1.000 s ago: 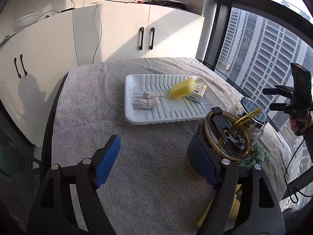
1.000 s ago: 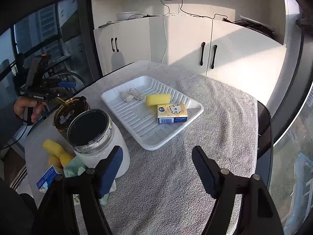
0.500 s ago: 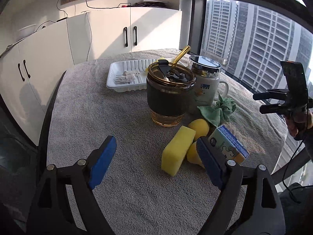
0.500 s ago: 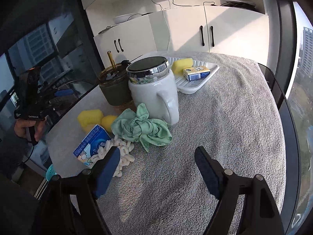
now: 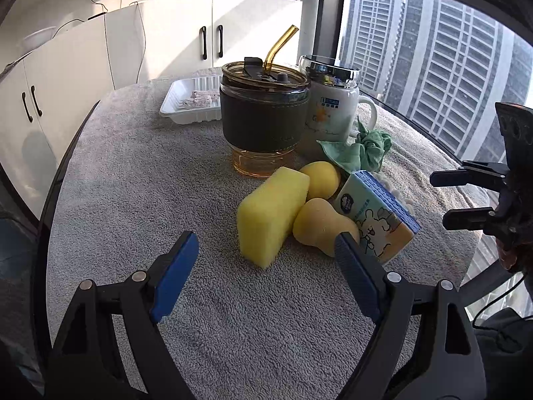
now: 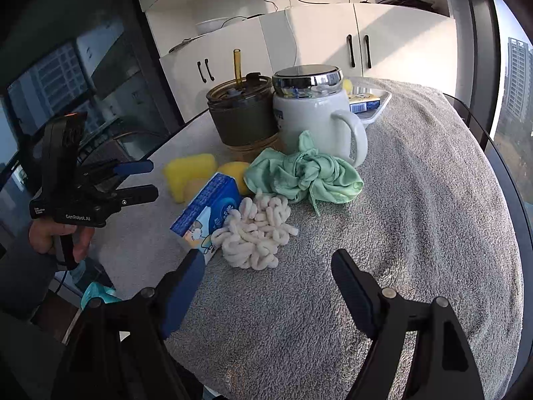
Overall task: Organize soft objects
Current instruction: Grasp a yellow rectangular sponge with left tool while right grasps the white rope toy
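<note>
A grey towel covered the desk point(image 5: 140, 180) before white cabinets and tall windows. Both tools pointed steeply down at the pile beside the amber tumbler point(image 5: 263, 123). The left tool point(image 5: 266, 266) stood wide open and empty, just short of the yellow sponge point(image 5: 271, 215). The right tool point(image 6: 266, 276) gaped equally, empty, near the white scrunchie point(image 6: 255, 233), with the green cloth point(image 6: 303, 175) beyond. A second earlier both tools hung higher over the white tray point(image 5: 190, 100); since then they had dropped toward the pile.
</note>
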### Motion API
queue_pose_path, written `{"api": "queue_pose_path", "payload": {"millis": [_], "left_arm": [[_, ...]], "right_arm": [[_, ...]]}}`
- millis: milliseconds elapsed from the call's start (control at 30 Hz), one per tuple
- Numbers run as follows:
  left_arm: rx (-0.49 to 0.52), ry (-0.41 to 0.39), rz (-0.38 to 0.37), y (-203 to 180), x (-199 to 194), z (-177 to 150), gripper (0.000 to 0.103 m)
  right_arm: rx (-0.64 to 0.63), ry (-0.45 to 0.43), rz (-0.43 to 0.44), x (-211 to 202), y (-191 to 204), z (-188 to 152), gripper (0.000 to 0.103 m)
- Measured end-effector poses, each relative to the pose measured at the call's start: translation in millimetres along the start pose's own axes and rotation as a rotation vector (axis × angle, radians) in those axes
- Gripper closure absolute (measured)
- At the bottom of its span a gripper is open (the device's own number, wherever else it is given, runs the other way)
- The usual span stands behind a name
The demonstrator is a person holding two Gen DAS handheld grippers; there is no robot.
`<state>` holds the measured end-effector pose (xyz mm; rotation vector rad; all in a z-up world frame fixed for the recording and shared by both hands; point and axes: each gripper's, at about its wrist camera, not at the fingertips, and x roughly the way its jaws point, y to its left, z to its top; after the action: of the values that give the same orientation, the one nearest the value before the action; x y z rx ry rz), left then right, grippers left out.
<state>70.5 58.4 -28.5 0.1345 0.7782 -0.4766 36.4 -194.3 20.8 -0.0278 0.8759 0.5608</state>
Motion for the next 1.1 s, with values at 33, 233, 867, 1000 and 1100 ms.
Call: {"api": "queue_pose_path", "payload": {"millis": [33,233,867,1000,1100], "left_arm": [[-0.003,0.009,0.003,1.0,4.6,0.6,0.019],[-0.005,0.032,-0.031,4.2,23.4,3.6,0.019],[-0.041,0.031,-0.174,9.2,23.0,5.5,0.053],[-0.054,0.046,-0.144,14.0,28.5,0.5,0.053],[-0.057,0.048,-0.128,13.2,31.2,1.1,0.053]], "right_arm": [[-0.013,0.004,-0.014,4.8,4.7,0.2,0.022],[-0.049,0.035,-0.076,29.2,12.3,3.1,0.024],[-0.048,0.061,-0.088,55.8,9.8,4.0,0.032],[-0.050,0.062,-0.088,56.2,8.3,3.2,0.032],[-0.061,0.065,-0.102,58.1,9.2,5.7,0.032]]}}
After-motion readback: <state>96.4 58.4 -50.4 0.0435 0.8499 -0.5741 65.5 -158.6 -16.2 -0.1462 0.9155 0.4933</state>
